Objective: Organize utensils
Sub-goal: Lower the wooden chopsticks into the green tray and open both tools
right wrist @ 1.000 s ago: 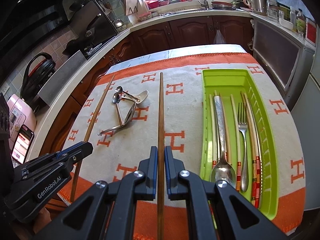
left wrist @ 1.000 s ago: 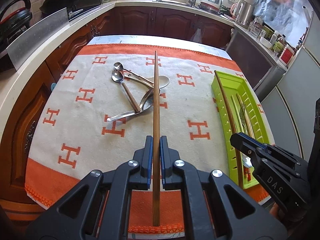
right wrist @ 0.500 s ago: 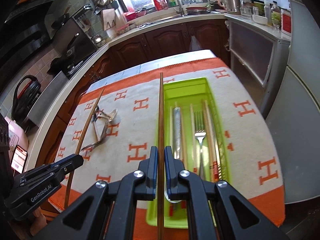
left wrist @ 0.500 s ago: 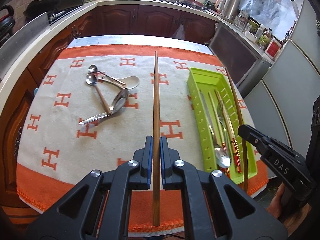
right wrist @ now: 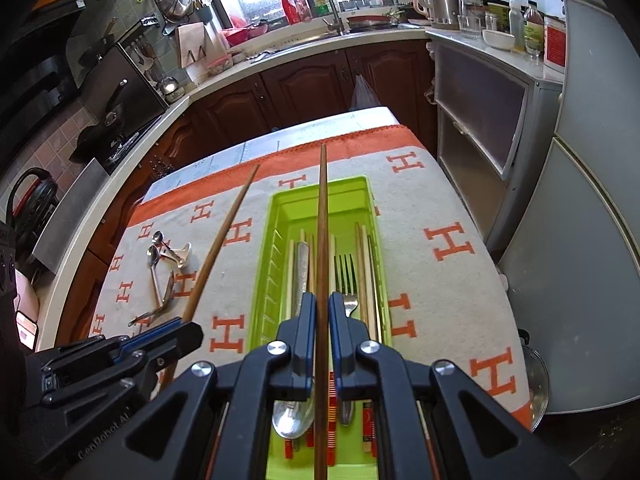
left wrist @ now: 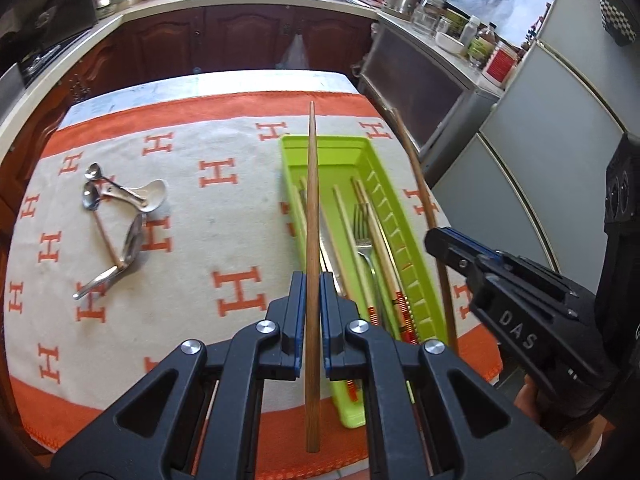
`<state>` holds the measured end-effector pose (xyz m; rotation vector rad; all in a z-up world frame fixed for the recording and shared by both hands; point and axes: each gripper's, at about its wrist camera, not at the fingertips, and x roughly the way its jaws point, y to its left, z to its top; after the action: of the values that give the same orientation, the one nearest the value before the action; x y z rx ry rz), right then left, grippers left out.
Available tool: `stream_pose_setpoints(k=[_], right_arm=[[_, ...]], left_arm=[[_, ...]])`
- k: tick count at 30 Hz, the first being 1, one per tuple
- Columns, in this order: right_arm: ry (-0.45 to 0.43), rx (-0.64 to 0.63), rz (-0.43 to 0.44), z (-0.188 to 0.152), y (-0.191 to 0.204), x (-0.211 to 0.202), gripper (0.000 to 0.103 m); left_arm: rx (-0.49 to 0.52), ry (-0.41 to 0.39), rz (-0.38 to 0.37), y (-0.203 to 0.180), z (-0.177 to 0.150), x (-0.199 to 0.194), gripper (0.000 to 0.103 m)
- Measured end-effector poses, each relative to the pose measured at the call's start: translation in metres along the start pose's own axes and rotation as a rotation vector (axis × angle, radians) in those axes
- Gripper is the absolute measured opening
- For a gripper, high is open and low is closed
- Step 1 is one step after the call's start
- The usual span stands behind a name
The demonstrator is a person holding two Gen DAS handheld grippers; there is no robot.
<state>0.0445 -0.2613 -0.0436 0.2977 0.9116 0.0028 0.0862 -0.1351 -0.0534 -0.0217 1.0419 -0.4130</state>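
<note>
Left black two-finger gripper [left wrist: 311,294]: jaws clamped on one long brown wooden chopstick [left wrist: 312,216], raised above the near left part of the tray. Right black two-finger gripper [right wrist: 322,318]: jaws clamped on a second long brown wooden chopstick [right wrist: 322,240], raised along the tray's middle. Lime-green slotted plastic tray [right wrist: 276,220]: holds a steel spoon [right wrist: 298,276], steel fork [right wrist: 347,280] and pale chopsticks. Orange-and-cream H-patterned cloth [left wrist: 224,216]: covers the table. Loose metal spoons [left wrist: 116,220]: heaped on the cloth, well left of the tray.
</note>
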Motion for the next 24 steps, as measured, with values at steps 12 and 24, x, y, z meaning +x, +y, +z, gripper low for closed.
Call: stream_pose_setpoints(k=[12, 24], right_arm=[[0.114, 0.025, 0.0, -0.007, -0.016, 0.03, 0.007], [0.129, 0.033, 0.012, -0.012, -0.006, 0.03, 0.017]], left_arm=[[0.07, 0.083, -0.023, -0.024, -0.002, 0.049, 0.005], [0.126, 0.083, -0.017, -0.019, -0.016, 0.039, 0.048]])
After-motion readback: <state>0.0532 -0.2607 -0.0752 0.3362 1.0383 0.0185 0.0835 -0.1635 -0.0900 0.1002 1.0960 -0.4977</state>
